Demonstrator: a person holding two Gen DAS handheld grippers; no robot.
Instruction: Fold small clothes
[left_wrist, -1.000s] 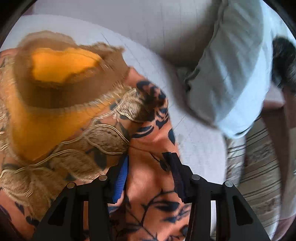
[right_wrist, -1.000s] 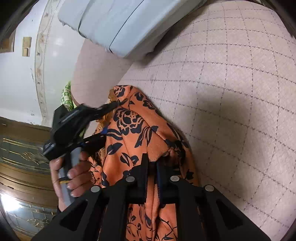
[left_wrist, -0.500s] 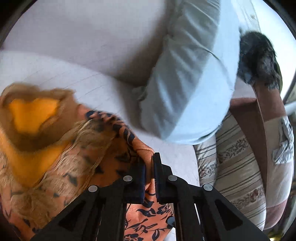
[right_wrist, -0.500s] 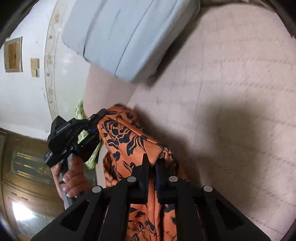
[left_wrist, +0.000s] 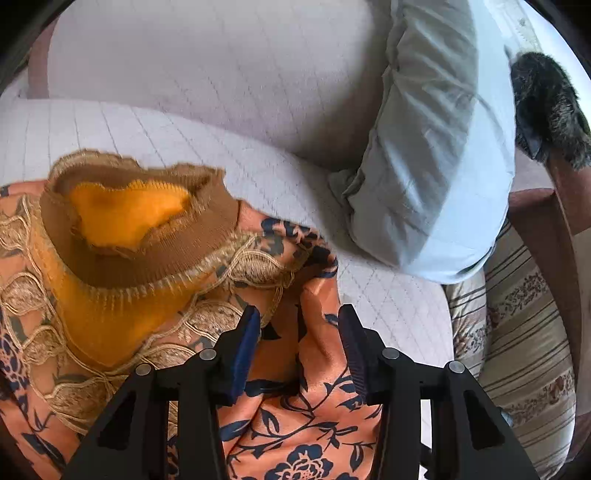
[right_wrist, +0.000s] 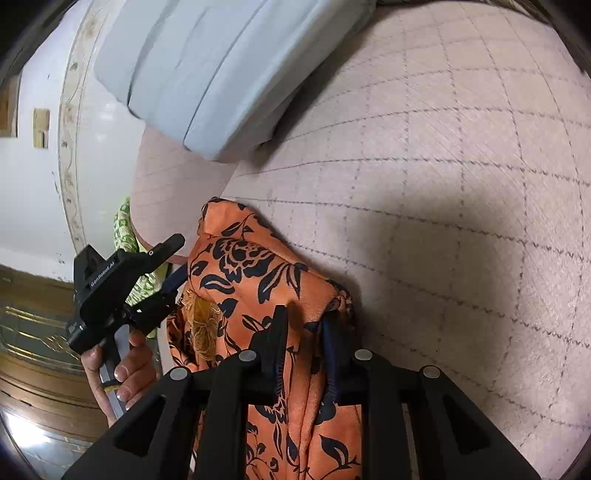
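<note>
An orange garment with dark blue flowers (left_wrist: 306, 417) lies on the quilted bed; its brown ribbed collar (left_wrist: 147, 254) and gold lace trim face up in the left wrist view. My left gripper (left_wrist: 297, 328) is open, its jaws astride a raised fold of the fabric. In the right wrist view the same garment (right_wrist: 258, 280) is bunched under my right gripper (right_wrist: 304, 325), whose jaws stand apart with cloth between them. The left gripper (right_wrist: 162, 266) shows there at the garment's left edge, held by a hand.
A pale blue pillow (left_wrist: 436, 147) lies beyond the garment, also in the right wrist view (right_wrist: 221, 70). The quilted bedcover (right_wrist: 461, 221) spreads to the right. A striped cushion (left_wrist: 517, 350) and a dark furry thing (left_wrist: 546, 110) are at the right. A green cloth (right_wrist: 127, 236) hangs at the bed's edge.
Both grippers were shut on the garment half a second ago and have opened. The garment has dropped onto the bed, and the collar lies flatter.
</note>
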